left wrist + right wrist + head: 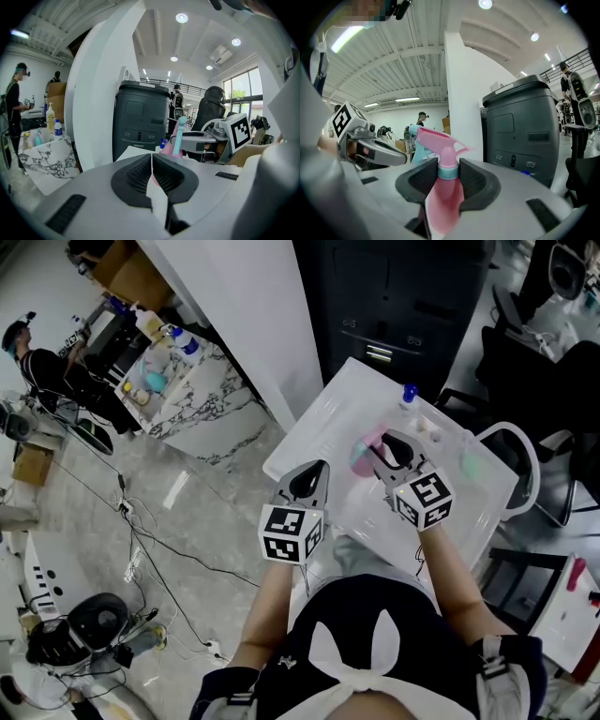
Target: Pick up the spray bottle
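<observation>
Nearest us, we are holding the left gripper [152, 176] aside, its jaws pressed together on nothing, likely to leave room. Just beyond, our right gripper [449, 171] is clamping the pink spray bottle [442, 201] at its teal collar, under the trigger head, probably so it cannot slip down. A blue-capped bottle [409, 394] is standing farther off on the white table [323, 423]. We are finding no legible label.

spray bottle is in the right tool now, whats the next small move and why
Probably raise it straight up a little, grip unchanged. The right tool is shut on the pink spray bottle at its neck, under the trigger head, so the grasp looks done. A blue-capped bottle stands close by on the white table, so rising seems safer than swinging sideways.
</observation>
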Available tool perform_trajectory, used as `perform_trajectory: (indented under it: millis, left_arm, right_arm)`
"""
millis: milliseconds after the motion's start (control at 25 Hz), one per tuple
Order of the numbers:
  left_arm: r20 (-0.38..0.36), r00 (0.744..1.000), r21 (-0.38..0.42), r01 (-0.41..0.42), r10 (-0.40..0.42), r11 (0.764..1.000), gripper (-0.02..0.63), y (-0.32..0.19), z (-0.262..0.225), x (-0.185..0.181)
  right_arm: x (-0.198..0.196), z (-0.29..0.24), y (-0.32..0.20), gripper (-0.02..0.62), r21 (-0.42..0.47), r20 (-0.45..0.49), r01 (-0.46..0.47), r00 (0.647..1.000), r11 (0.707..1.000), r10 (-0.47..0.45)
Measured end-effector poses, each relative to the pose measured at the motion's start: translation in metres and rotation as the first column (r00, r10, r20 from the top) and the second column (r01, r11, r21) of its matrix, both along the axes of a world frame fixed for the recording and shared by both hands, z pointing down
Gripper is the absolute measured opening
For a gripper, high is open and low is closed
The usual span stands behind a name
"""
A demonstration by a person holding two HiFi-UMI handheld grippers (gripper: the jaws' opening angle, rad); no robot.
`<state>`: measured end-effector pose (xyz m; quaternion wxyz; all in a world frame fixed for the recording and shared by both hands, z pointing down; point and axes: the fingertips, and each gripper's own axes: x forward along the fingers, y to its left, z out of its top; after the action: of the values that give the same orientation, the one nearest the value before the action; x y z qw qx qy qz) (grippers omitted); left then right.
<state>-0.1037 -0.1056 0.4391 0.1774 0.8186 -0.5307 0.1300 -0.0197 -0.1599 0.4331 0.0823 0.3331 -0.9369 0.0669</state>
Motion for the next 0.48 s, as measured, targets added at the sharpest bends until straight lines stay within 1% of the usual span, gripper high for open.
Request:
perform_trajectory:
  millis: [480]
  left_arm:
    - [-0.005,1.0,0.001,-0.01,0.01,1.0,0.032,0.005,0.001,0.006]
  right_arm:
    - [0.008,-0.006,0.019,0.143,-0.004,0.037,0.003,0.999,1.0,-0.003]
